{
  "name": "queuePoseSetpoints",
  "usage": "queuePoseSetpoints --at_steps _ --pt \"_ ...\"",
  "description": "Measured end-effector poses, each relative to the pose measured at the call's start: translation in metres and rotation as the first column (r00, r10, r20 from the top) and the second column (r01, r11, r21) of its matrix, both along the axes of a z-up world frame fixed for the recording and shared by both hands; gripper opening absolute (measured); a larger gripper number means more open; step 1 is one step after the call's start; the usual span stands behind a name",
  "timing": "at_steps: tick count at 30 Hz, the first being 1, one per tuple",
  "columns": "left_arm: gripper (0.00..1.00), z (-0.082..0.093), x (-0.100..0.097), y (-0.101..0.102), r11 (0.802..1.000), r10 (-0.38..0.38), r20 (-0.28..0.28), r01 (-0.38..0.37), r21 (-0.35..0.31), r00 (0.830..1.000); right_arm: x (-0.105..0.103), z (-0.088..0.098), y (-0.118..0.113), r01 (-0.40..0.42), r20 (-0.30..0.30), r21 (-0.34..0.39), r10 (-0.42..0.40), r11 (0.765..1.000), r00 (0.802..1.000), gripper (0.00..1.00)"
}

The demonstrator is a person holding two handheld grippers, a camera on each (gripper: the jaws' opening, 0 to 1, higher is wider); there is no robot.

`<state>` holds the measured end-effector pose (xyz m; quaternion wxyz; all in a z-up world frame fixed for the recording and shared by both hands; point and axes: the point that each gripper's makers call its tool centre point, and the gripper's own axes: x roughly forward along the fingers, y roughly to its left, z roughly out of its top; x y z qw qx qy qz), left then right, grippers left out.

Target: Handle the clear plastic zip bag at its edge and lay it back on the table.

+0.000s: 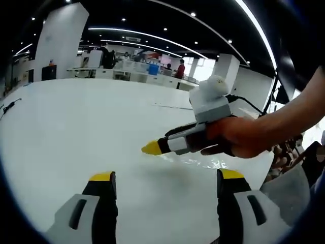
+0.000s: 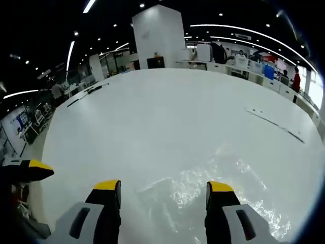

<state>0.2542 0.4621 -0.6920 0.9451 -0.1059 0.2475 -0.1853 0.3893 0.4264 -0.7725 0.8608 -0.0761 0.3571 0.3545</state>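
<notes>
The clear plastic zip bag lies flat on the white table, showing mostly as glints. My right gripper hovers over its near part, open, with nothing between its yellow-tipped fingers. In the left gripper view a hand holds that right gripper side-on just above the bag. My left gripper stands open in front of the bag, a little short of it. Its yellow tip pokes in at the left edge of the right gripper view.
A black cable lies at the table's far left, and a thin dark strip lies toward its far right. Desks, a white pillar and a person in red stand beyond the table.
</notes>
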Motion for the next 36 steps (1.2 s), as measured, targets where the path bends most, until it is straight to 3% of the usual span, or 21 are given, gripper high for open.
queuePoseSetpoints --at_steps 6,11,17,26,30,34,36 --pt "0.79 -0.001 -0.001 0.001 1.0 0.007 -0.011 -0.007 -0.006 1.0 -0.001 -0.006 -0.003 -0.022 -0.004 -0.044 0.022 0.999 1.0 0.66" --pt "0.79 -0.003 0.0 0.003 1.0 0.014 -0.018 -0.015 -0.01 1.0 0.004 -0.005 -0.009 -0.006 0.027 -0.066 0.007 0.998 1.0 0.58" --pt "0.78 -0.005 0.0 0.001 1.0 0.007 -0.024 -0.007 -0.012 1.0 0.003 -0.006 -0.01 -0.061 0.05 -0.118 0.067 0.991 0.996 0.54" --pt "0.74 -0.006 -0.001 -0.002 1.0 -0.002 -0.034 0.002 -0.017 0.999 0.008 -0.004 -0.017 -0.052 0.036 -0.112 0.057 0.992 0.998 0.34" --pt "0.73 -0.006 -0.001 -0.001 1.0 -0.002 -0.036 0.001 -0.019 0.999 0.013 -0.004 -0.018 -0.043 0.009 -0.089 0.044 0.995 0.999 0.2" --pt "0.73 -0.007 -0.001 -0.001 1.0 -0.003 -0.039 0.003 -0.016 0.999 0.005 -0.003 -0.017 -0.068 0.017 -0.126 0.071 0.99 0.997 0.15" --pt "0.72 -0.008 -0.002 -0.001 1.0 -0.005 -0.043 0.004 -0.007 0.999 0.008 -0.004 -0.023 -0.101 0.043 -0.19 0.111 0.977 0.993 0.09"
